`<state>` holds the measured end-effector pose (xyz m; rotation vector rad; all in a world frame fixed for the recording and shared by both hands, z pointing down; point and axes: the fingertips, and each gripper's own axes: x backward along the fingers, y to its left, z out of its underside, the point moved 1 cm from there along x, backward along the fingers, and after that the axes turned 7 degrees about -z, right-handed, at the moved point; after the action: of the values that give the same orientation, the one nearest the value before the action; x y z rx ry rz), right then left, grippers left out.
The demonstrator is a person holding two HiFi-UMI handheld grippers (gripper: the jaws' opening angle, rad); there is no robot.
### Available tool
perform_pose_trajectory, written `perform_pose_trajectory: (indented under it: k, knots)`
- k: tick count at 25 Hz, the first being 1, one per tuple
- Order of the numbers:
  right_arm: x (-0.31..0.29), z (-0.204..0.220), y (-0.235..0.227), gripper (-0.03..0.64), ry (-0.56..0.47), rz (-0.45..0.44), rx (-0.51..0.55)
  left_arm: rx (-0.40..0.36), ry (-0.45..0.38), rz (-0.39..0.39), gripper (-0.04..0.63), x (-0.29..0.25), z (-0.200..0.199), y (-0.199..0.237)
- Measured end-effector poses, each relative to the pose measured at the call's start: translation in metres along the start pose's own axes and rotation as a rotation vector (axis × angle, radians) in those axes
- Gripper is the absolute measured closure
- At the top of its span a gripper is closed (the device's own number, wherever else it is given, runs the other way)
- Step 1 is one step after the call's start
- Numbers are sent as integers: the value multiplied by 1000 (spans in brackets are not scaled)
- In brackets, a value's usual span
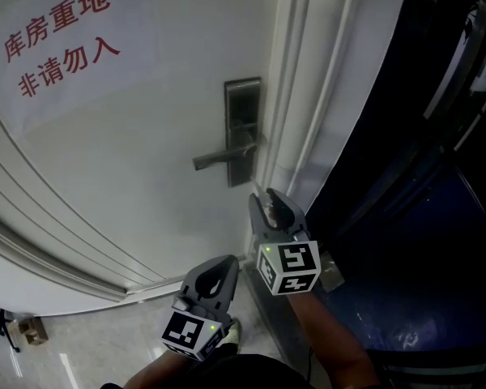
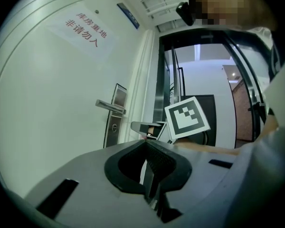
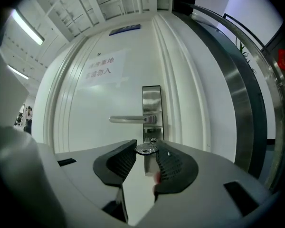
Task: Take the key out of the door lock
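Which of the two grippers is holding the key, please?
The right gripper: its jaws pinch the key at their tips, whereas the left gripper is shut on nothing, jaws pressed together.

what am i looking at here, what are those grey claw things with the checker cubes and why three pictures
A person holds a grey two-jaw gripper in each hand; the marker cubes are part of them. The head view looks down at a white door with a paper sign in red characters and a metal lock plate with lever handle. The other two pictures come from cameras riding on the grippers. The left gripper has its jaws together, empty. The right gripper pinches a small silver key in front of the lock plate; it seems clear of the lock.
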<state>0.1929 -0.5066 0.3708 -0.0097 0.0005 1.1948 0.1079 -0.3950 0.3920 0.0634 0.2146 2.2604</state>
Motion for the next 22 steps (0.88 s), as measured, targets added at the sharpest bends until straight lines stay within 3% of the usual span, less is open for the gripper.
perform_pose_trajectory:
  k: [11,22]
  knots:
    - [77,-4,17,483,-7,-11,9,-21,-7,9,591,47,6,-62]
    - [117,-11,31,483,-30,-14,4,-42,-29,16,591,78,4,-92]
